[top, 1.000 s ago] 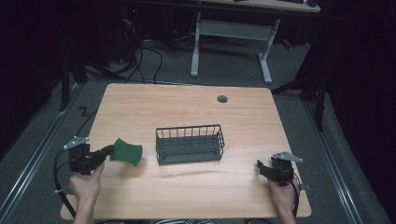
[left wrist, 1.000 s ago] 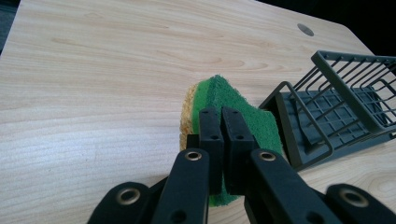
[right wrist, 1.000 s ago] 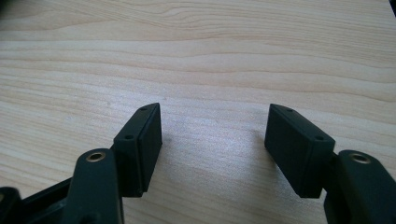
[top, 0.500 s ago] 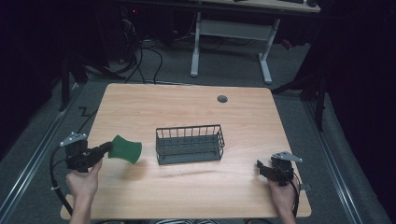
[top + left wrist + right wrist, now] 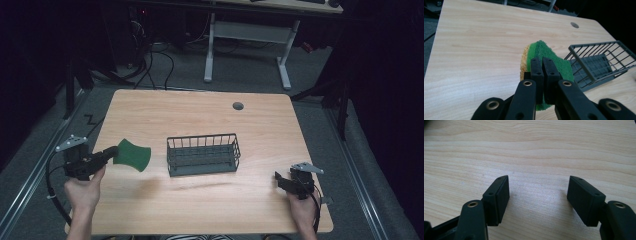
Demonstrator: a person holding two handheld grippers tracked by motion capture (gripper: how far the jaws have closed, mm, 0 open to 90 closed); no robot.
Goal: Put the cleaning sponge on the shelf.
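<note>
Judging from how things lie, the work looks about half done: the sponge (image 5: 131,154) is already off the table (image 5: 200,107) and pinched in the left gripper (image 5: 111,152), but it has not yet reached the wire basket (image 5: 202,154), which appears to be where it is headed. In the left gripper view the two black jaws stand pressed together on the sponge's (image 5: 549,62) near edge, its green scouring face turned up and a strip of yellow foam showing along the far side, with the basket (image 5: 599,65) off to the right and lower down. From the high view the sponge hangs in the air just left of the basket, near but not touching it, and the basket looks empty. The right gripper (image 5: 281,181) rests low near the table's front right corner, well apart from the basket; in its own view its jaws (image 5: 537,192) stand wide apart over bare wood, holding nothing. What seems left is carrying the sponge over the basket's rim and releasing it inside.
</note>
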